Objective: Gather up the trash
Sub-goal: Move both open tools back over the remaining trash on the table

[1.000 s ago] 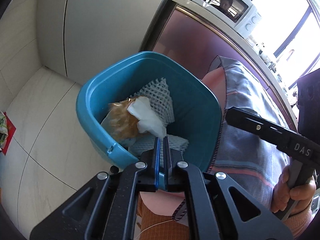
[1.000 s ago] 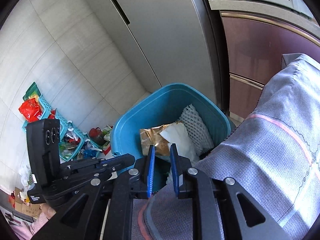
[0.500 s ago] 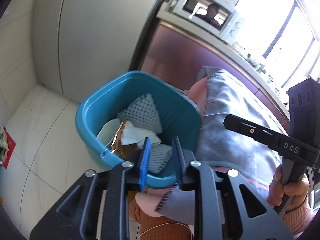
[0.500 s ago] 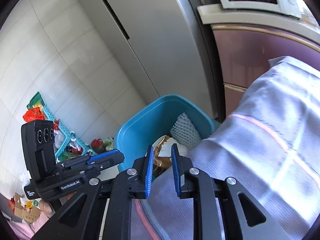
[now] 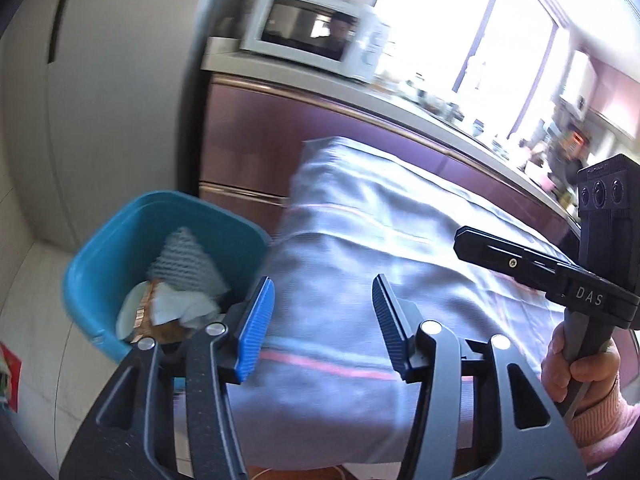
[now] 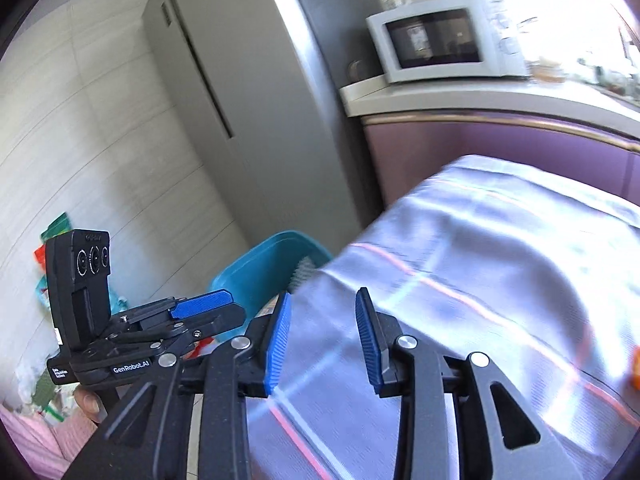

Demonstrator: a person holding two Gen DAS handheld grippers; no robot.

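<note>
Left wrist: bin [image 5: 104,256] rim just beside tablecloth [image 5: 400,240] edge, claws opening empty.

— What colours do you see past my pads [image 5: 256,322]?
— Yours are blue and ribbed. The bin [image 5: 108,256] is teal, the cloth [image 5: 360,248] grey with thin pink stripes.
— And behind?
— A white microwave [image 6: 444,36], a plum-coloured cabinet [image 5: 248,136].

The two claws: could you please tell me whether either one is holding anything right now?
Nothing is held. The left claw and right claw are both opening, with only the tablecloth behind them.
</note>
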